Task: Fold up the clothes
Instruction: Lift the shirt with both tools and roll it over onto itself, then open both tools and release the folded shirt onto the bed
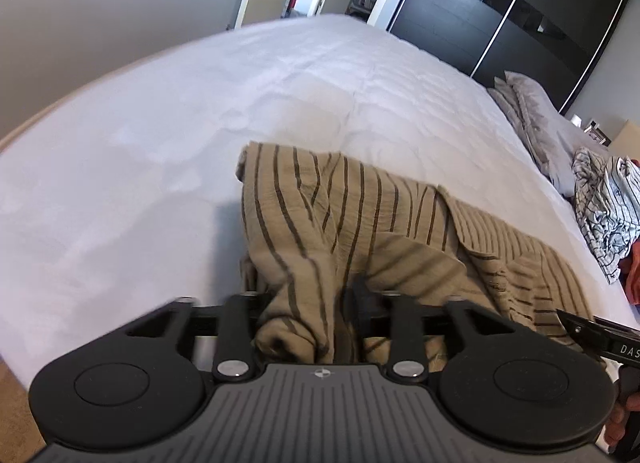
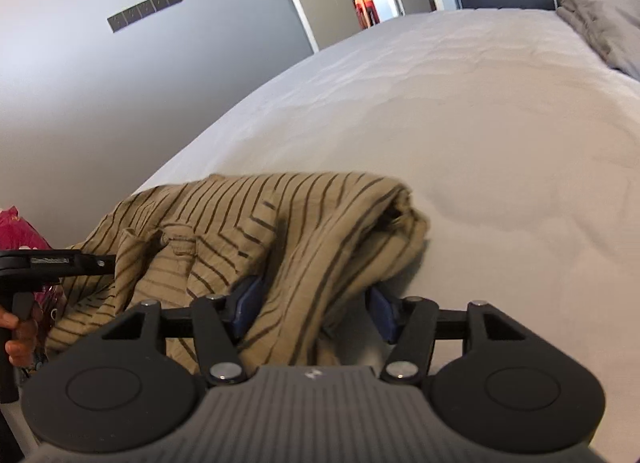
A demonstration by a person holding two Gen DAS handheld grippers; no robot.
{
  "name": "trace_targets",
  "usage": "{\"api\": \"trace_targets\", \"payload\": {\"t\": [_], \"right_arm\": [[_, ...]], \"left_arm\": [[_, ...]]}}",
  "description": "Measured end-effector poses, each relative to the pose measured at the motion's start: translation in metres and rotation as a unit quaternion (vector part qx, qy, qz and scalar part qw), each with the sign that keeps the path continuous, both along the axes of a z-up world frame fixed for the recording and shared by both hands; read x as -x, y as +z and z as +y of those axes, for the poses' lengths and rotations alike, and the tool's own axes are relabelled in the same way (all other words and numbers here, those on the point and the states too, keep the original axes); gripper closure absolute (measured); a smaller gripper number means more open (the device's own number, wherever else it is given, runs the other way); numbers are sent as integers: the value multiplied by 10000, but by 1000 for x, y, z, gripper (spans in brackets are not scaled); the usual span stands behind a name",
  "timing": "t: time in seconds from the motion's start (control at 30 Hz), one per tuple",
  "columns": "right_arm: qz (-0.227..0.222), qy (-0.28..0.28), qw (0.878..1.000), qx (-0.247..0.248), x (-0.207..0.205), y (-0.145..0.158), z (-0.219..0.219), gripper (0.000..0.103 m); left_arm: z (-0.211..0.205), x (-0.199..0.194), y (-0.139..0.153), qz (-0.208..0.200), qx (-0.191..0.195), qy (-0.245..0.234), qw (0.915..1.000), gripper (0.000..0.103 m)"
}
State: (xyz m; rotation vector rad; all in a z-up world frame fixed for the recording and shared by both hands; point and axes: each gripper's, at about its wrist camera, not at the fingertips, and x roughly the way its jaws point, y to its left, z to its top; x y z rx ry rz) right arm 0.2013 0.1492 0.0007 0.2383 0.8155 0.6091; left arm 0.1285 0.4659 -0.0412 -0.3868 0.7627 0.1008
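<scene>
Item 1: tan striped garment. We find it bunched on the white bed, at the near edge, directly ahead of both tools. Its long axis runs across the bed edge, from one gripper to the other, not away from us. One rumpled end lies toward the left tool, the other toward the right; the middle is heaped and creased, so we cannot tell sleeve from hem.

Item 2: left gripper. Jaws stand apart, with a fold of the cloth lying loosely between them. We see no pinch on the fabric.

Item 3: right gripper. Blue pads spread wide, cloth draped through the gap and touching the left pad; the right pad stands clear of it. Not clamped, as far as we can see.

Item 4: 1 striped white shirt, crumpled farther along the bed near the grey pillows, well apart from item 1.

Judgement: both hands sit equally near, 1 at each end. We take the garment as laid down but unsorted; the next move likely needs each tool to find an edge and draw the ends apart along that cross-bed axis.
</scene>
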Motion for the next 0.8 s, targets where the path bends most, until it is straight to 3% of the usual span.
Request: {"api": "trace_targets", "payload": {"t": [0.03, 0.1, 0.2, 0.37, 0.47, 0.5, 0.57, 0.67, 0.8], "right_arm": [[38, -23, 10000, 34, 1, -3, -5, 40], [203, -87, 9998, 13, 0, -7, -13, 36], [492, -113, 9986, -130, -3, -18, -18, 36], [948, -78, 9943, -472, -11, -37, -5, 36], [951, -12, 9942, -504, -11, -42, 3, 38], [970, 20, 9939, -529, -11, -43, 5, 40], [1071, 133, 9919, -667, -12, -46, 9, 65], [1062, 154, 9919, -677, -11, -45, 16, 72], [916, 81, 9921, -856, -3, -38, 16, 82]], "left_arm": [[0, 3, 3, -4, -136, 106, 9999, 32], [2, 7, 2, 92, -308, 209, 9993, 32], [13, 12, -9, 341, -63, 346, 9988, 32], [22, 15, -30, 462, 745, 274, 9958, 46], [23, 11, -37, 438, 867, 293, 9948, 54], [23, 10, -39, 420, 927, 284, 9944, 58], [21, 7, -40, 398, 910, 242, 9948, 65], [15, 4, -37, 286, 719, 188, 9968, 79], [8, -1, -25, 119, 357, 61, 9993, 88]]}}
